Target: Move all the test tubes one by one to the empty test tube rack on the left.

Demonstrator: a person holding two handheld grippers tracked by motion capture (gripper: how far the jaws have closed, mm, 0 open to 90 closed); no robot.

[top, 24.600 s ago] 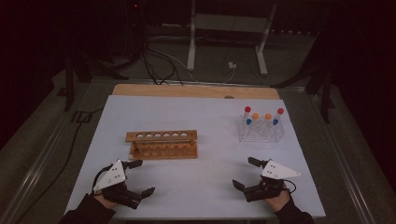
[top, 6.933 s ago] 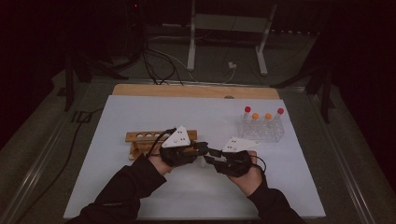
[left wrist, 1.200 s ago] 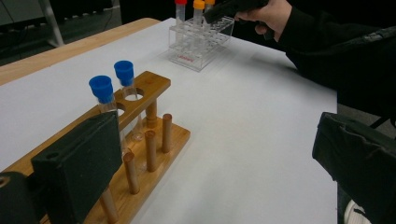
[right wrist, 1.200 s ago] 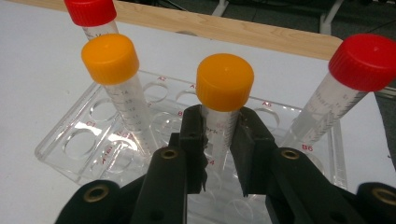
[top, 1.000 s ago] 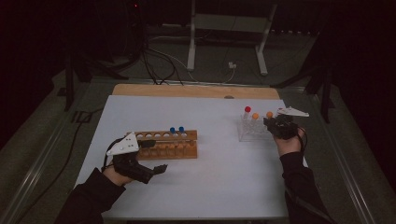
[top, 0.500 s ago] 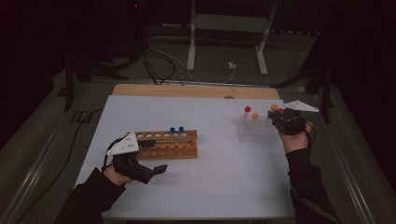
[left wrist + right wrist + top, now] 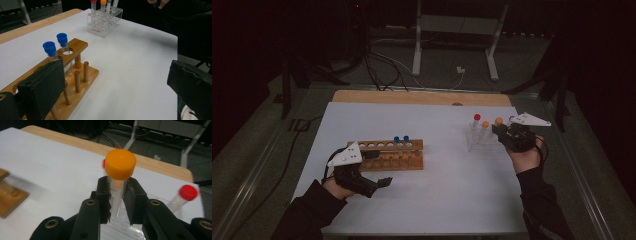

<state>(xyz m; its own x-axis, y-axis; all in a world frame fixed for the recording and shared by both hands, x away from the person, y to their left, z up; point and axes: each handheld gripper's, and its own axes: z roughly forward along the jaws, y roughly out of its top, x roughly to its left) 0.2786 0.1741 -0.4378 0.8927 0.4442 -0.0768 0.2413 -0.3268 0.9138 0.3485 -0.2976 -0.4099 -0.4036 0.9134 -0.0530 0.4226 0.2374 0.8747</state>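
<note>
Orange-capped tube (image 7: 120, 167) sits clamped in the right gripper (image 7: 117, 195); left gripper (image 7: 112, 85) gapes empty beside wooden rack (image 7: 75, 75).

Both my tools are matte black, each topped with a pale grey three-cornered plate dotted with small dark holes. On the left tool (image 7: 384, 183), nearer the wooden rack (image 7: 394, 155), broad flat black pads show. The right tool (image 7: 117, 202), farther from that rack, has toothed inner faces and brass-ringed pivot holes along its links. My sleeves are dark, and a black cable trails at each wrist.
</note>
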